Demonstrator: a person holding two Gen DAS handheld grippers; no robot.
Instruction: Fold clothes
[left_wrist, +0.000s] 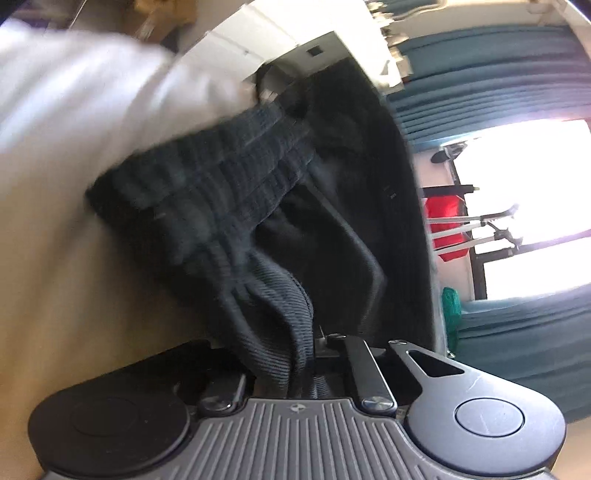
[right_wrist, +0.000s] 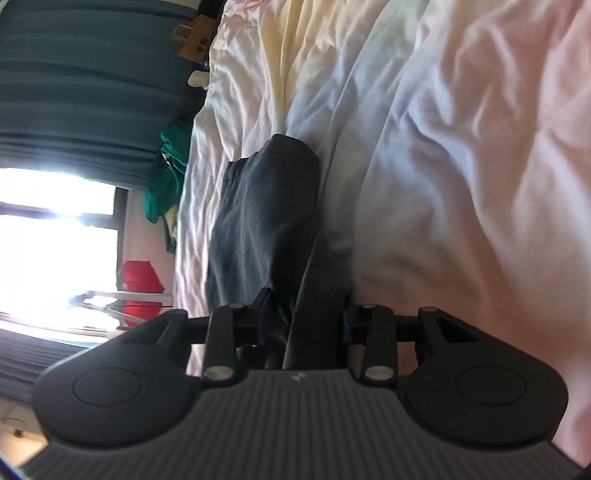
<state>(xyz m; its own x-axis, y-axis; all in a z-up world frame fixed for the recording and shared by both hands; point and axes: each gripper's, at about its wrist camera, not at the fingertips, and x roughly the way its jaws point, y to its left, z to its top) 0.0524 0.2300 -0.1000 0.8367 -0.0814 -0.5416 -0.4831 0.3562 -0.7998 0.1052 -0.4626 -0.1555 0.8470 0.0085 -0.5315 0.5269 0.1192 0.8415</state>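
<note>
Now the left gripper (left_wrist: 314, 354) is clenched on the dark garment's (left_wrist: 236, 192) ribbed band; the right gripper's (right_wrist: 308, 314) jaws stand parted, cloth (right_wrist: 266, 206) between them.

Dark ribbed-waistband garment (left_wrist: 229, 192), bunched, partly lifted off the bed.

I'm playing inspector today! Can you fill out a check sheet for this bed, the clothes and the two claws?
Surface: white bedsheet, rumpled and creased.
Job's things: dark garment lying on the sheet; its ribbed band shows in the left view.
Clutter: brown paper bag beyond the bed's far end.
Claws: left claw shut on the dark garment; right claw has the garment between its fingers, grip unclear.
Cables: nothing seen.
Surroundings: teal curtains, bright window, red thing, green cloth beside the bed.
</note>
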